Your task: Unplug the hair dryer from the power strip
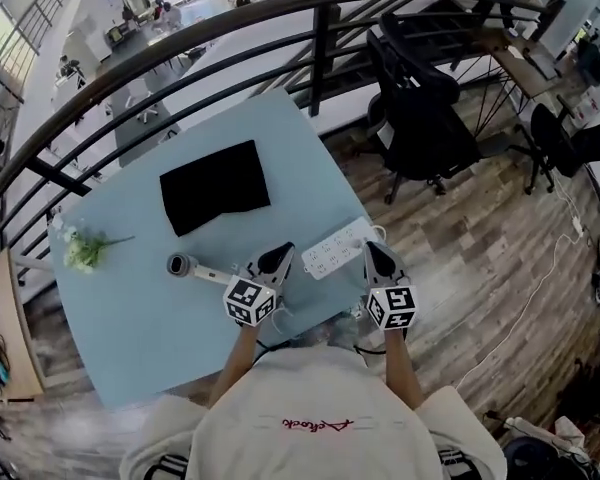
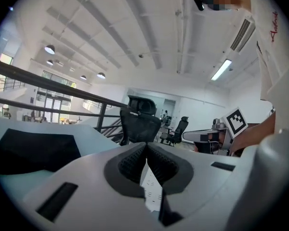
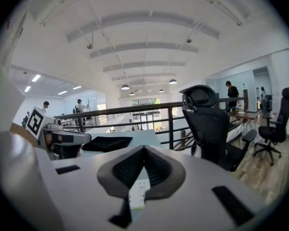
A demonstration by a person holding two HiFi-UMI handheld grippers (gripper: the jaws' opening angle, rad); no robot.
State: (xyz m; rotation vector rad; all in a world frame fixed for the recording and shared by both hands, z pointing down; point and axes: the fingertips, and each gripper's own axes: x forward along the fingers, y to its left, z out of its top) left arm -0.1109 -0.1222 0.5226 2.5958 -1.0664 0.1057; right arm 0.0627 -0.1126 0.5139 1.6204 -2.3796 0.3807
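Observation:
On the light blue table (image 1: 130, 308) a white power strip (image 1: 335, 249) lies near the front right corner. A grey hair dryer (image 1: 185, 265) lies to its left, with its handle toward the strip. I cannot make out its plug. My left gripper (image 1: 283, 253) is shut and empty, with its tip just left of the strip. My right gripper (image 1: 373, 250) is shut and empty at the strip's right end. In the left gripper view the strip (image 2: 151, 189) shows below the closed jaws (image 2: 145, 146). The right gripper view shows the strip (image 3: 138, 192) under its closed jaws (image 3: 143, 148).
A black folded cloth (image 1: 215, 186) lies at the back of the table, and a small flower sprig (image 1: 82, 249) at the left edge. A dark railing (image 1: 180, 43) runs behind the table. Black office chairs (image 1: 420, 118) stand on the wood floor to the right.

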